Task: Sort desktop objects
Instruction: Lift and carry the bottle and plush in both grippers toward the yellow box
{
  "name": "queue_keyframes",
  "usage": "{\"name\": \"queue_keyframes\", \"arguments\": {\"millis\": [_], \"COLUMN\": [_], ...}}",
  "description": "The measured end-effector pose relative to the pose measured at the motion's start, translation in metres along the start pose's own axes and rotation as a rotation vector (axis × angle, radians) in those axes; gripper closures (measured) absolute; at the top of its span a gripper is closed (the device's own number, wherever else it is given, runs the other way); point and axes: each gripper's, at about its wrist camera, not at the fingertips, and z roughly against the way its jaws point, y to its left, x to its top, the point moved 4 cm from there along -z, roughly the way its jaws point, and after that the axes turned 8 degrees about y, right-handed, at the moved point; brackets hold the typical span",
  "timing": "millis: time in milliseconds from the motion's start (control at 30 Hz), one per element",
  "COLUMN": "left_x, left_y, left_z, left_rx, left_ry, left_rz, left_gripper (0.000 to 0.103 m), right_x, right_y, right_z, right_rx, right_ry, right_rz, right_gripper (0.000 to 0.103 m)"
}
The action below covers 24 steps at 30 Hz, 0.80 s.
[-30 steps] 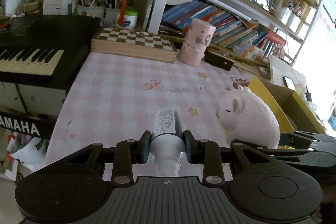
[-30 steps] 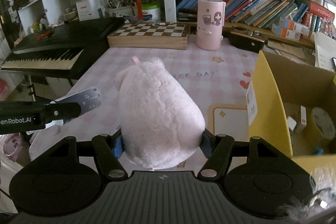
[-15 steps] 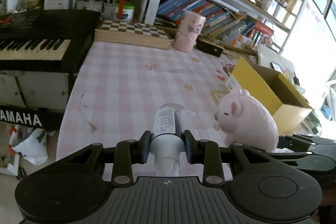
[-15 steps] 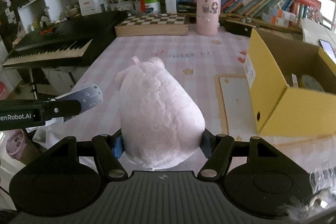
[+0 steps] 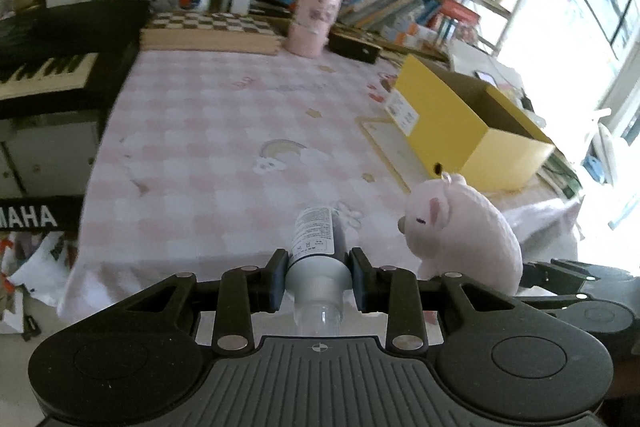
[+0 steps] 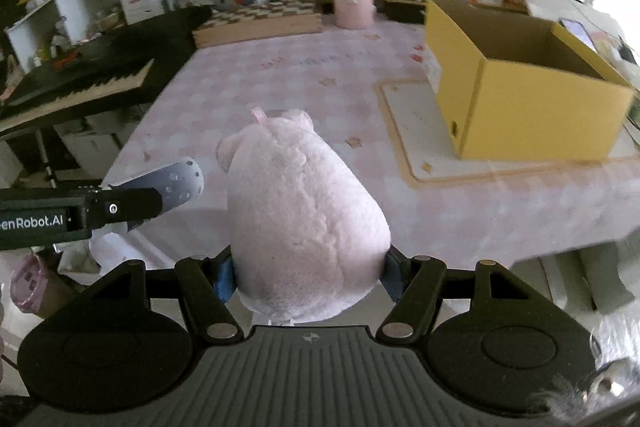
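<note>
At the far left a black keyboard (image 5: 60, 67) stands beside the tabletop (image 5: 224, 131), which wears a pink checked cloth. At its far edge lie one chessboard box (image 5: 212, 31) and, right of it, one upright pink cylinder (image 5: 314, 23). The left gripper (image 5: 319, 277) has its jaws pinching one small grey bottle (image 5: 318, 247); the bottle's long axis runs along the fingers, clear cap toward the camera and base pointing away over the near edge of the tabletop. Just right of it, the right gripper (image 6: 308, 277) has its jaws spread wide and pressed on the rear of one pink plush toy (image 6: 300, 203), held off the tabletop, its head pointing away and long axis forward. Farthest right sits one open yellow cardboard box (image 6: 516, 83) on a pale mat; its contents cannot be seen.
</note>
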Motion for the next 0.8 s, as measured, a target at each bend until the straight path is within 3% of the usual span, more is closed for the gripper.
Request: {"name": "queue_keyframes", "arguments": {"millis": [467, 800], "left_x": [-0.008, 0.001], "left_y": [-0.056, -0.076], "left_z": [-0.019, -0.031], "left_rx": [-0.114, -0.124], "left_ry": [0.069, 0.078], "left_rz": [-0.178, -0.220], "left_gripper": [0.072, 0.072], "right_x": [-0.040, -0.042], "right_y": [-0.043, -0.060], "right_z": [0.025, 0.030], "right_rx": [-0.102, -0.112], "right_ry": [0.002, -0.007], "right_rz": [-0.170, -0.194], "right_gripper": [0.038, 0.038]}}
